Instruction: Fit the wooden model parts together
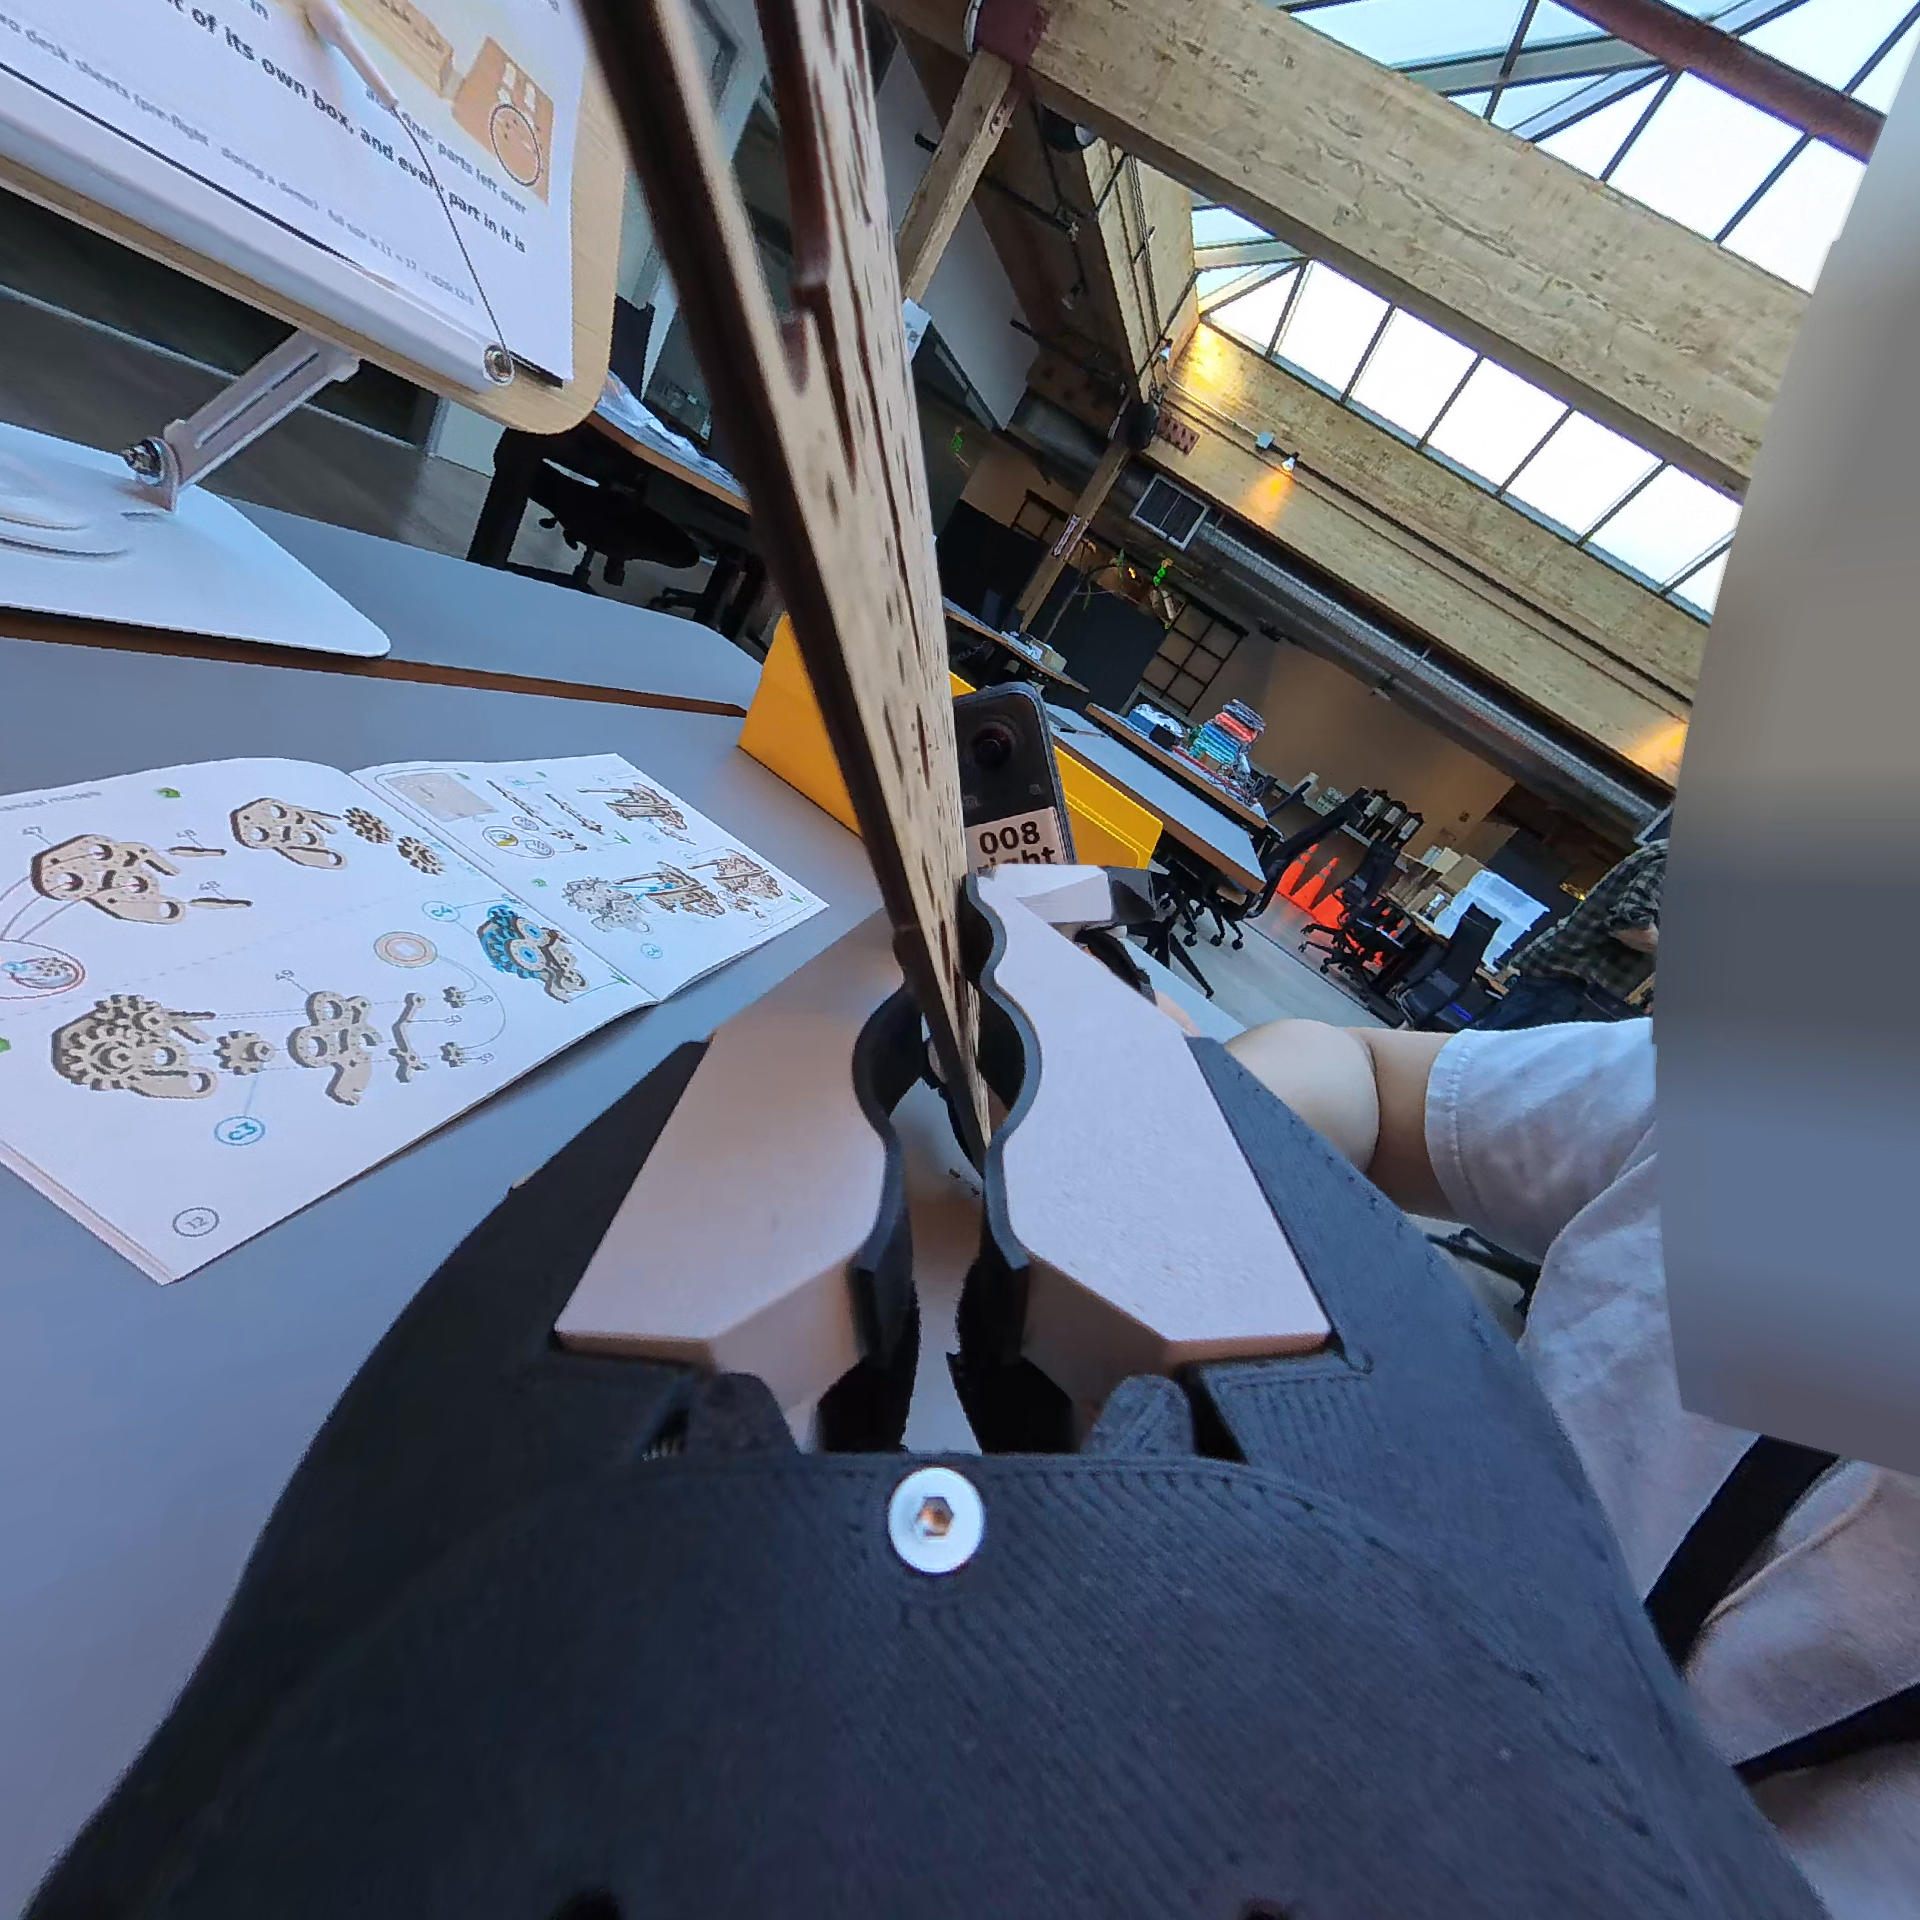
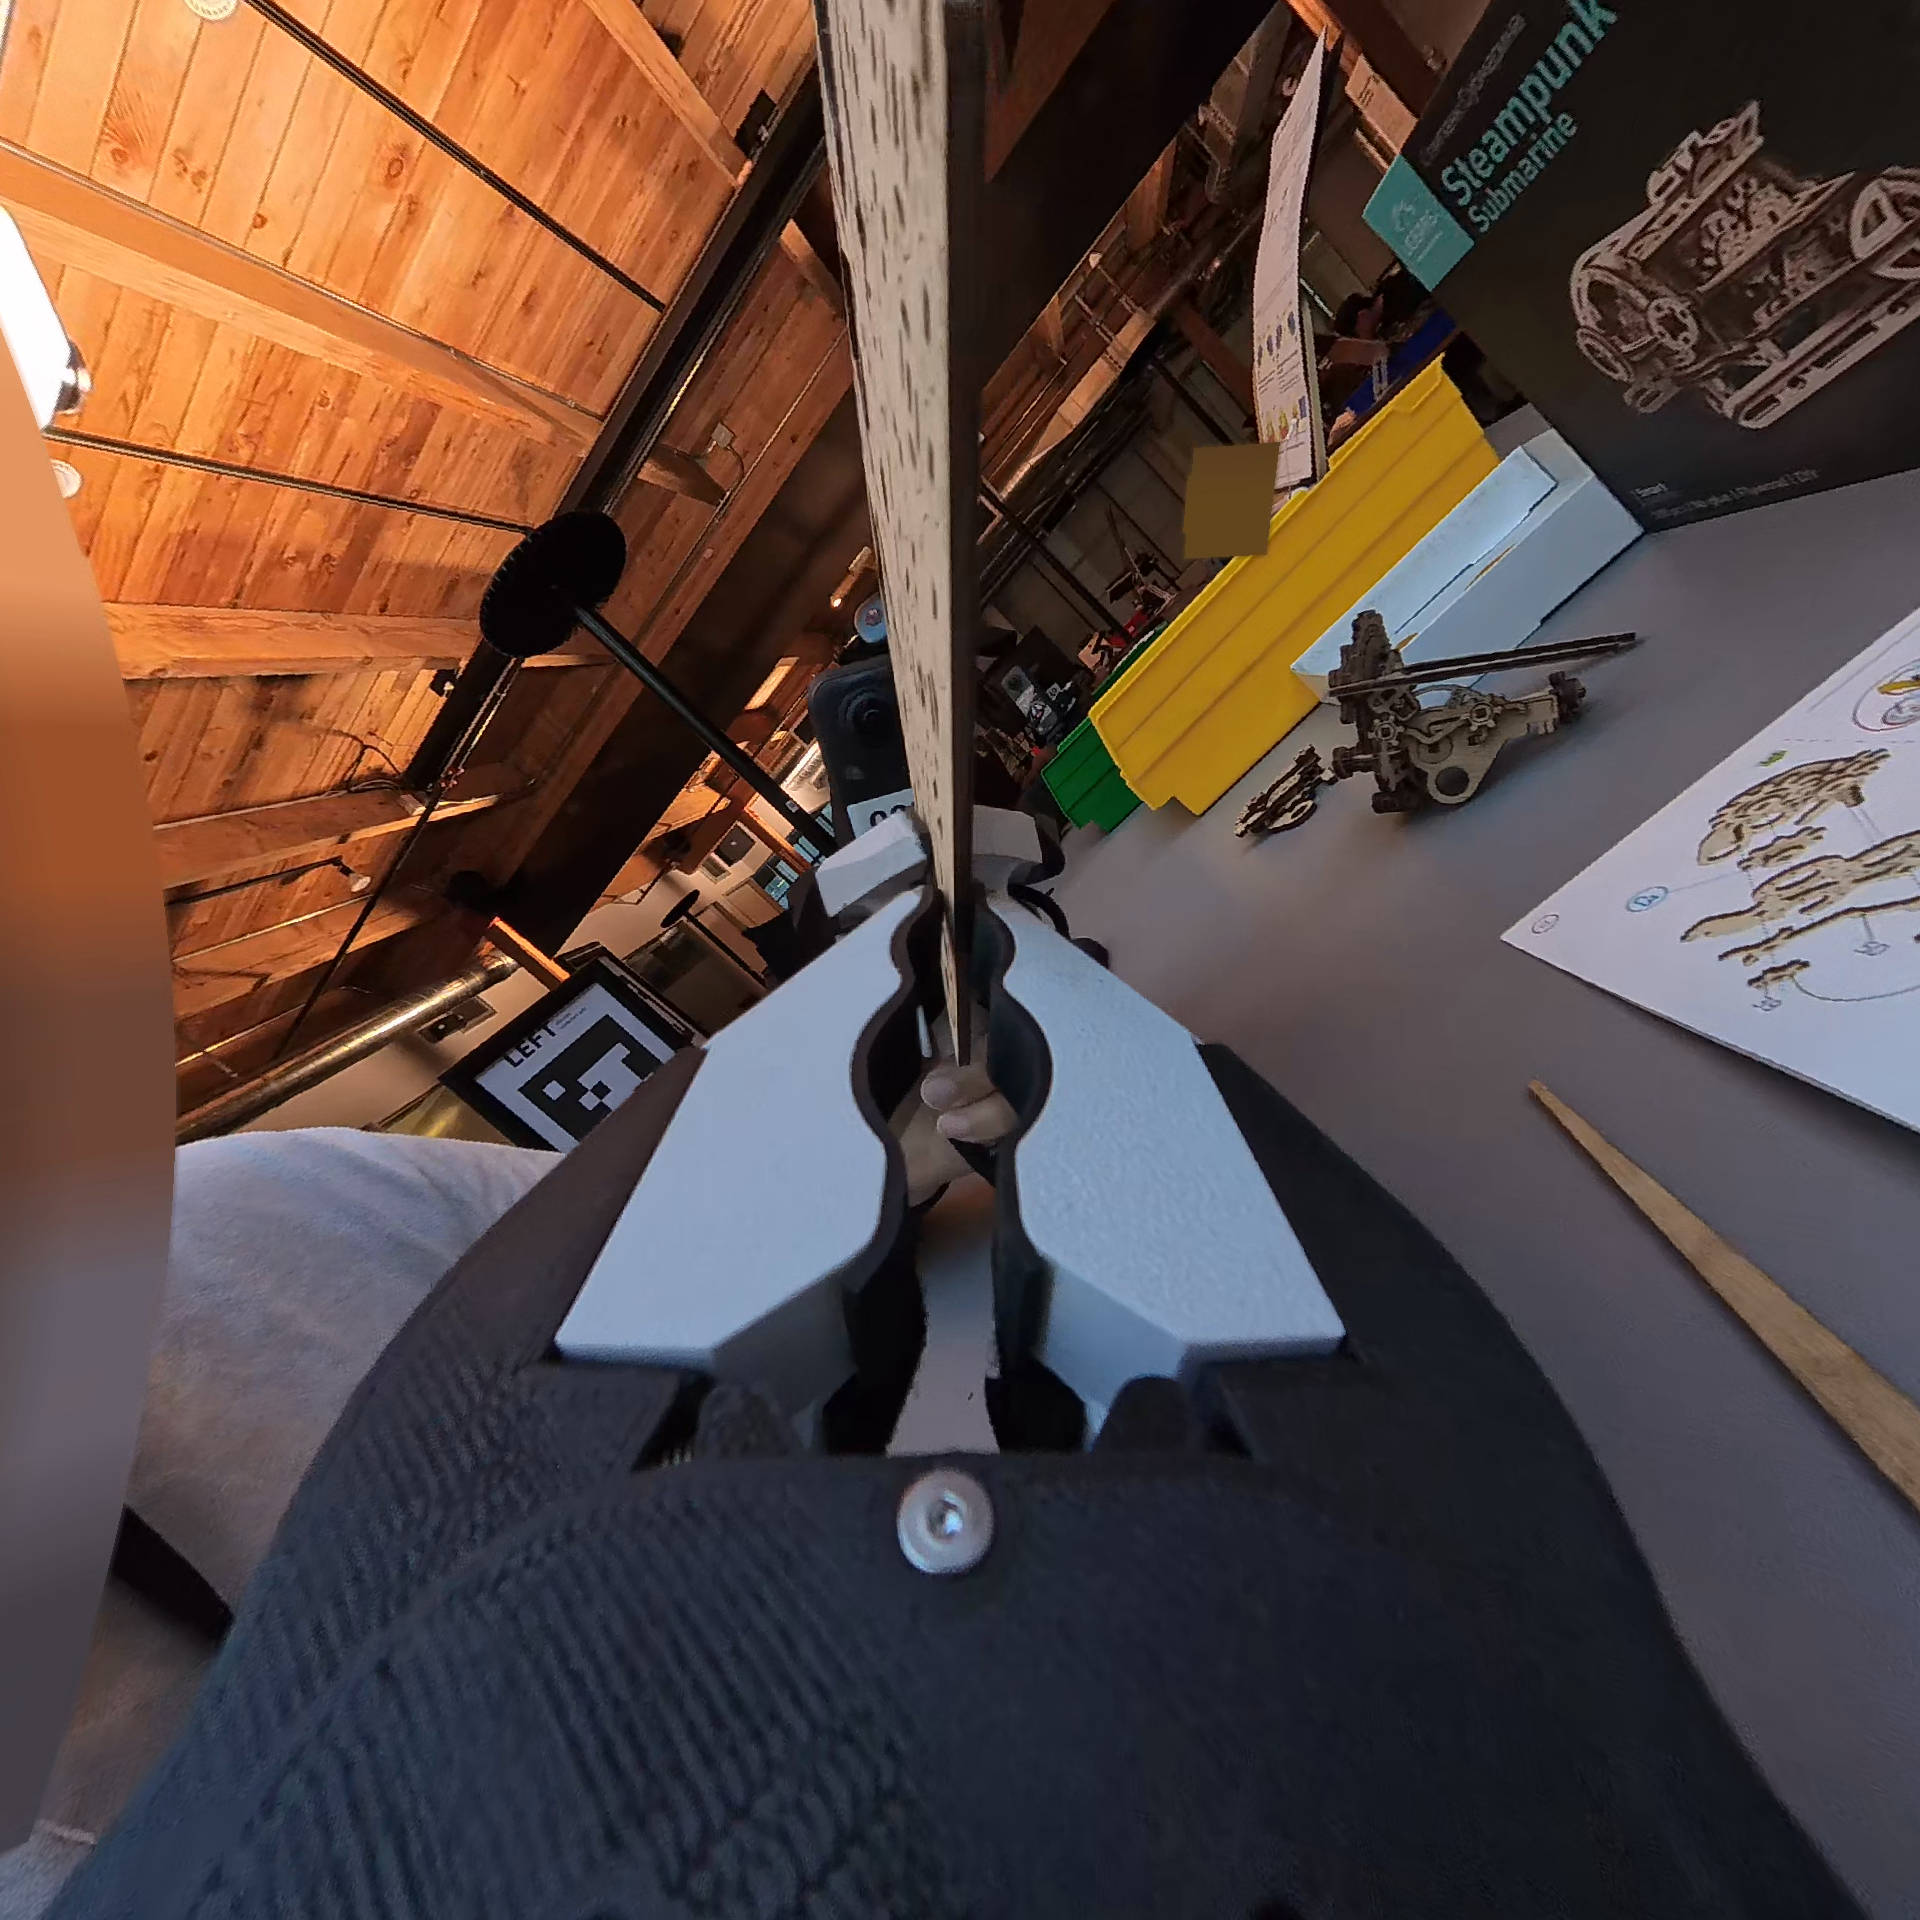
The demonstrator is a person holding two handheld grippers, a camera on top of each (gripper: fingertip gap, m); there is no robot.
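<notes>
Both grippers hold the same thin wooden sheet (image 1: 883,582), each one facing the other across it. In the left wrist view the left gripper (image 1: 961,1023) has its jaws almost fully closed on the lower edge of the sheet, and the sheet runs away from the jaws toward 11 o'clock, seen nearly edge-on. In the right wrist view the right gripper (image 2: 961,992) pinches the same sheet (image 2: 909,499) in the same way — jaws nearly shut, the board rising toward 12 o'clock, its long axis in line with the fingers. So the sheet stands between the two grippers, lifted off the gray table (image 2: 1455,1091), and neither one is clearly nearer to it.

The half-built wooden model (image 2: 1444,727) lies on the table at about 2 o'clock from the right gripper, well apart from it, beside a yellow bin (image 2: 1278,644). The open instruction booklet (image 1: 343,966) lies at 9 o'clock from the left gripper

I judge the next move is to bend or press the sheet so a part comes free
</notes>
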